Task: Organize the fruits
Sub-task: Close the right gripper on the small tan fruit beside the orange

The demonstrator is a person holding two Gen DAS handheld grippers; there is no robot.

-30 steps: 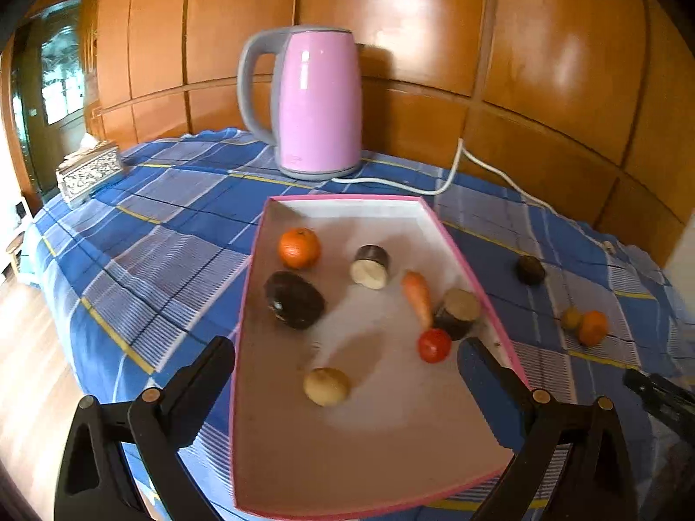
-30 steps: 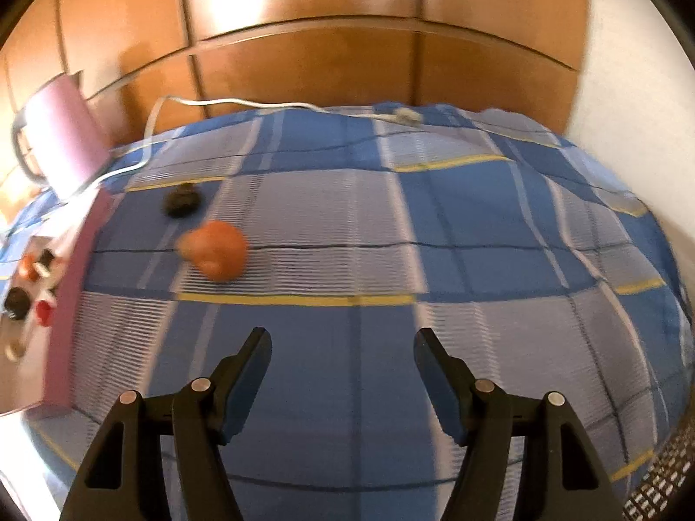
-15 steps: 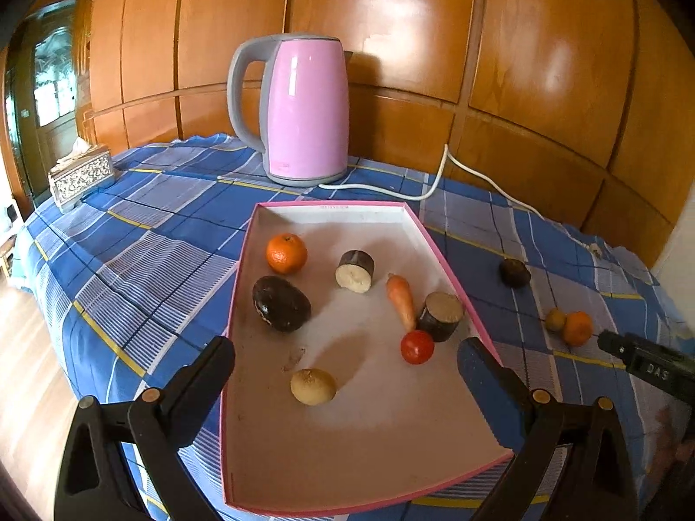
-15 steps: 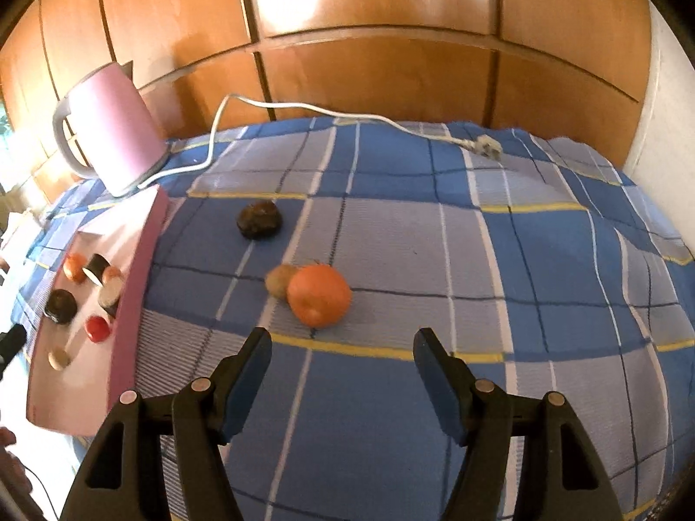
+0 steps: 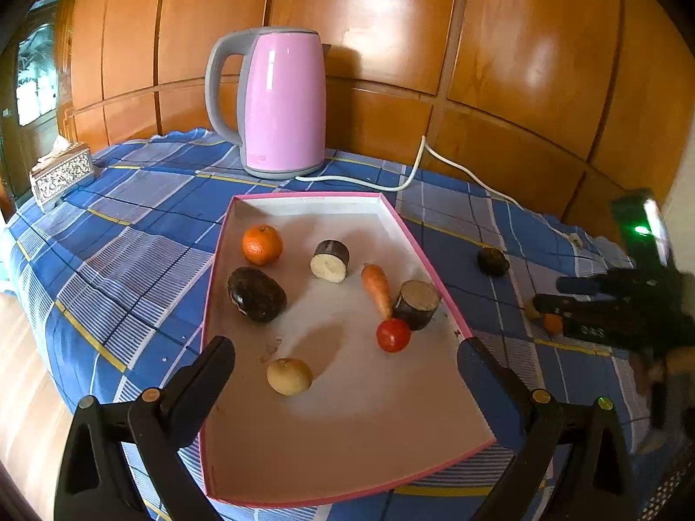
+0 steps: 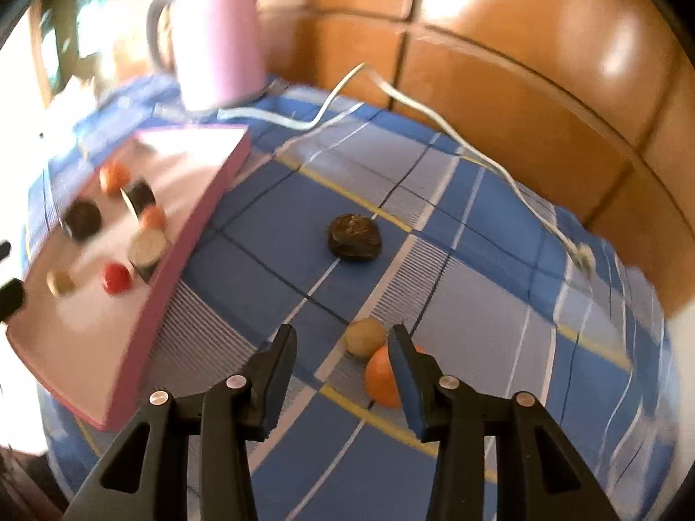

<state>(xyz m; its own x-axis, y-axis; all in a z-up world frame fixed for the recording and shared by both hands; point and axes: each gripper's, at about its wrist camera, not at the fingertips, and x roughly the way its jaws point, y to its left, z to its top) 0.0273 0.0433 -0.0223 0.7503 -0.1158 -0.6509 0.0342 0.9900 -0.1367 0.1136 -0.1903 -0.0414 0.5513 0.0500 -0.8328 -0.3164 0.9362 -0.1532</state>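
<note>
A pink-rimmed tray [image 5: 438, 278] on the blue checked cloth holds an orange [image 5: 262, 244], a dark fruit [image 5: 256, 294], a carrot [image 5: 376, 288], a tomato [image 5: 393, 335], a yellow fruit [image 5: 289, 376] and two cut pieces. My left gripper [image 5: 345, 367] is open above the tray's near end. My right gripper [image 6: 343, 358] is open, low over the cloth. An orange [image 6: 380, 380] lies partly behind its right finger, and a small tan fruit [image 6: 364, 337] lies just beyond the tips. A dark fruit [image 6: 354, 237] lies further off.
A pink kettle [image 5: 278, 102] stands behind the tray, its white cord [image 6: 451, 130] trailing across the cloth to the right. A silver tissue box [image 5: 61, 173] sits at the far left. Wood panelling backs the table. The tray's side wall [image 6: 186, 252] is left of my right gripper.
My right gripper has moved down and forward to the orange and tan fruit and has turned left; it now shows in the left wrist view. My left gripper has barely moved.
</note>
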